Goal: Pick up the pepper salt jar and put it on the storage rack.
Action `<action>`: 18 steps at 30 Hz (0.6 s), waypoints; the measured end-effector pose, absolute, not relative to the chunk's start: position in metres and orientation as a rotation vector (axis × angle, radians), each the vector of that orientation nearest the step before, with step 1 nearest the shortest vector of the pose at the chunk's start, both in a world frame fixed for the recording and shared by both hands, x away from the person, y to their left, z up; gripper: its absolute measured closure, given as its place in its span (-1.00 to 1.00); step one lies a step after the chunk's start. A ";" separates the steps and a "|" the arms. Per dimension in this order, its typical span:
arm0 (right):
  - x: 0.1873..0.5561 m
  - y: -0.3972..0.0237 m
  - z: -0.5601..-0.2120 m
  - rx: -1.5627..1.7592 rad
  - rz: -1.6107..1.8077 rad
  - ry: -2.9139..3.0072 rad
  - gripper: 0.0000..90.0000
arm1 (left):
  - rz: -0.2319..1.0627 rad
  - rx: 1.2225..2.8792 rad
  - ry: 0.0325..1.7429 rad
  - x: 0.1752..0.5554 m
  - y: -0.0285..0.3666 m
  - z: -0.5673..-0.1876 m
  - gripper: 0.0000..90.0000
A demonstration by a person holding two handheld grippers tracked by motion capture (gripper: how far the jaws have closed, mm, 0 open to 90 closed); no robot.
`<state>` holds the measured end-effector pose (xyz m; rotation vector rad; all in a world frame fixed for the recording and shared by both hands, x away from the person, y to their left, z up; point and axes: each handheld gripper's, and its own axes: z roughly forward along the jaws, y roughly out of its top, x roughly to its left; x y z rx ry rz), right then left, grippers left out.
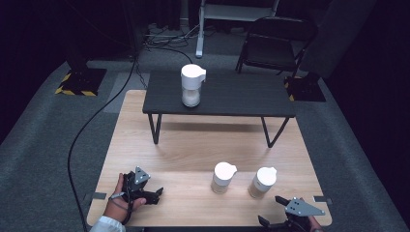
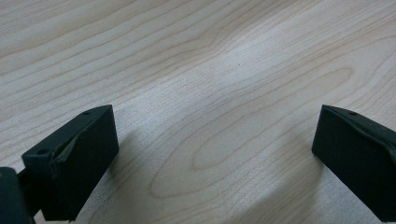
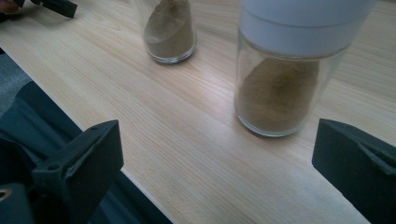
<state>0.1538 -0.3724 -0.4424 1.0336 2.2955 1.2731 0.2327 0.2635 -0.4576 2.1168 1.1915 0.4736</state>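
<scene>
Two glass jars with white lids hold brown powder at the table's front: the left jar (image 1: 223, 178) (image 3: 169, 32) and the right jar (image 1: 262, 182) (image 3: 279, 91). A third jar (image 1: 191, 86), holding pale powder, stands on a small black table (image 1: 241, 96) at the back. My left gripper (image 1: 155, 194) (image 2: 215, 126) lies low at the front left, open over bare wood. At the front right edge my right gripper (image 1: 271, 210) (image 3: 217, 140) is open, and the right jar stands just beyond its jaws.
The light wooden table (image 1: 193, 145) has its front edge right under my right gripper. A folding chair (image 1: 273, 43) and cables (image 1: 92, 121) are on the grey floor behind and to the left. In the right gripper view, the left gripper (image 3: 56, 5) appears at the top left.
</scene>
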 end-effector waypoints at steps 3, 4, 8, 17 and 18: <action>0.151 -0.367 -0.442 1.017 1.268 2.292 -0.94 | 0.474 2.116 1.191 0.233 0.264 -0.458 -0.99; 0.150 -0.365 -0.442 1.008 1.266 2.295 -0.94 | 0.474 2.117 1.191 0.233 0.264 -0.458 -0.99; 0.149 -0.360 -0.442 1.002 1.278 2.301 -0.94 | 0.474 2.116 1.191 0.233 0.264 -0.458 -0.99; 0.146 -0.343 -0.445 0.966 1.313 2.319 -0.94 | 0.474 2.117 1.191 0.233 0.264 -0.458 -0.99; 0.146 -0.339 -0.446 0.957 1.307 2.324 -0.94 | 0.474 2.117 1.191 0.233 0.264 -0.458 -0.99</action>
